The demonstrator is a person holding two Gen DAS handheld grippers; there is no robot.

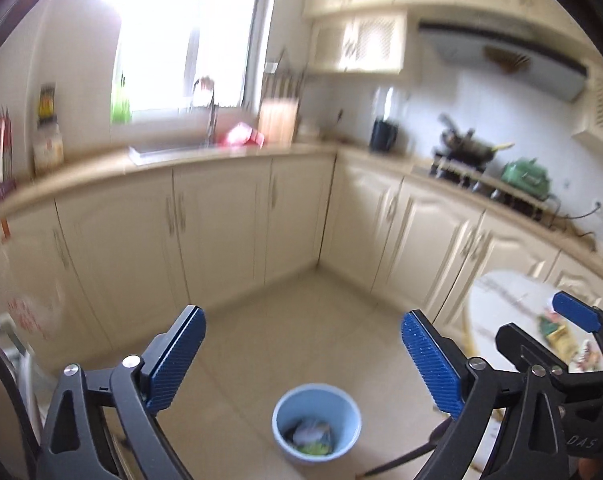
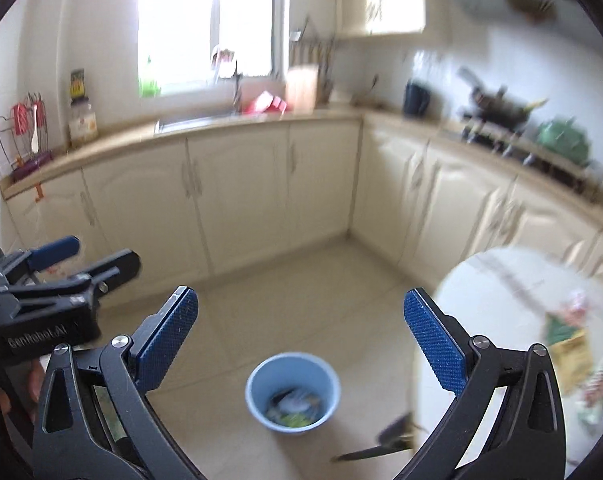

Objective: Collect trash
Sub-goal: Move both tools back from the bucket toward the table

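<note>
Both grippers, left gripper (image 1: pixel 301 360) and right gripper (image 2: pixel 301 344), hold fingers wide apart, empty; blue bin (image 1: pixel 316 424) at 6 o'clock holds, perhaps, wrappers.

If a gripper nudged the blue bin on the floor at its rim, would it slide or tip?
The bin looks like thin plastic holding only a little trash, so it is probably light. On the smooth floor tiles it would likely slide. Its base looks narrower than its rim, so a high push might tip it.

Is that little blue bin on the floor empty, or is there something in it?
Not empty. The blue bin stands upright, and crumpled wrappers lie at its bottom, well below the rim.
</note>
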